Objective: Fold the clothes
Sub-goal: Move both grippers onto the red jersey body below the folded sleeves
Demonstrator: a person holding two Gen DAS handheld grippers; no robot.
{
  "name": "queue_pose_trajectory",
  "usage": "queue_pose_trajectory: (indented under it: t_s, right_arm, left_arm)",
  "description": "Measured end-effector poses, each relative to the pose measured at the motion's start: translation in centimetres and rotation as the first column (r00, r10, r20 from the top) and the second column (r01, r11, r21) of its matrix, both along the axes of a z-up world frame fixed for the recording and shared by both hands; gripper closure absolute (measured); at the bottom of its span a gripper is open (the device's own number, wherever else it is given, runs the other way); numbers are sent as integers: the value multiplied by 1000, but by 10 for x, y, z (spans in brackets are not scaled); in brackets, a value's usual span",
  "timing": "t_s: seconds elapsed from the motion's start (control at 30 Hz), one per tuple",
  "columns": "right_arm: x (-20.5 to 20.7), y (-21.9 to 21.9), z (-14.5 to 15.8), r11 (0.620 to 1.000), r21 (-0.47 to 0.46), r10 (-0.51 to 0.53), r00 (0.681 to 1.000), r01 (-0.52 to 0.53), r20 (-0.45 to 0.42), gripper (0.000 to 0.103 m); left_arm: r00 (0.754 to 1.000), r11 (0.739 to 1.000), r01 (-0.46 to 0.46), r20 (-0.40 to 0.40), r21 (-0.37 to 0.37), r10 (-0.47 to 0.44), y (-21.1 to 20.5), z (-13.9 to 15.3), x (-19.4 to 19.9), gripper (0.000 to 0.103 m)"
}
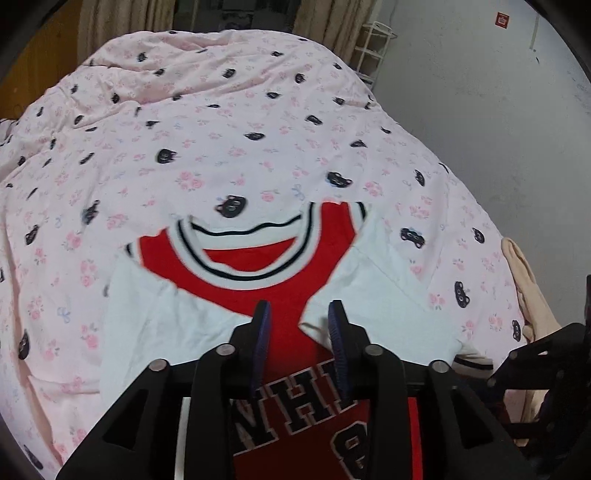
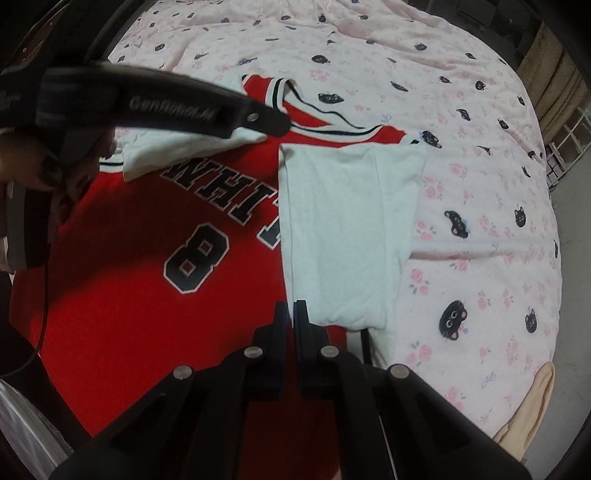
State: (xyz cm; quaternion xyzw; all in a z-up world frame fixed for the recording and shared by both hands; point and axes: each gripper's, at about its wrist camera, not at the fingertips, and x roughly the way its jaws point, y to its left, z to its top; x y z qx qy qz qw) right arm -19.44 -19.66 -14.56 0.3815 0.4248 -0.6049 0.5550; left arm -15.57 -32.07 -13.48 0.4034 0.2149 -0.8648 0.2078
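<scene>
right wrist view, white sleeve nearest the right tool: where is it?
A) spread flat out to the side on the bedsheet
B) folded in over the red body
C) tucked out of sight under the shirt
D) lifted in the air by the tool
B: the white sleeve lies flat, folded inward across the red jersey, covering the end of the black lettering, its end just ahead of the right tool.

We note bed (image 1: 229, 122) under pink floral cat-print cover; beige curtains (image 1: 110, 26) behind; white wire rack (image 1: 373, 51) beside grey-white wall (image 1: 480, 122); dim light.
</scene>
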Motion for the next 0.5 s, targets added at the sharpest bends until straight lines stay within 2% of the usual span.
queue_pose_trajectory:
  t_s: [0.1, 0.17, 0.23, 0.4, 0.5]
  right_arm:
    - [-2, 1, -8, 1000, 15, -15, 999, 14, 32, 100]
    - [-4, 2, -12, 1000, 20, -24, 998, 23, 51, 100]
    - [-5, 4, -15, 999, 26, -32, 997, 30, 72, 100]
    - [-6, 13, -22, 998, 46, -44, 992, 38, 118, 99]
    - [-9, 19, -18, 998, 42, -52, 987, 47, 151, 99]
  left_arm:
    - [998, 999, 41, 47, -8, -40, 8, -11, -16, 70]
    - [992, 998, 45, 119, -34, -40, 9, -24, -25, 70]
    - [988, 998, 36, 152, -57, -27, 8, -33, -27, 70]
    - [989, 998, 17, 144, -63, -8, 3, -39, -23, 67]
    - [994, 998, -3, 112, -65, 10, 5, -30, -17, 67]
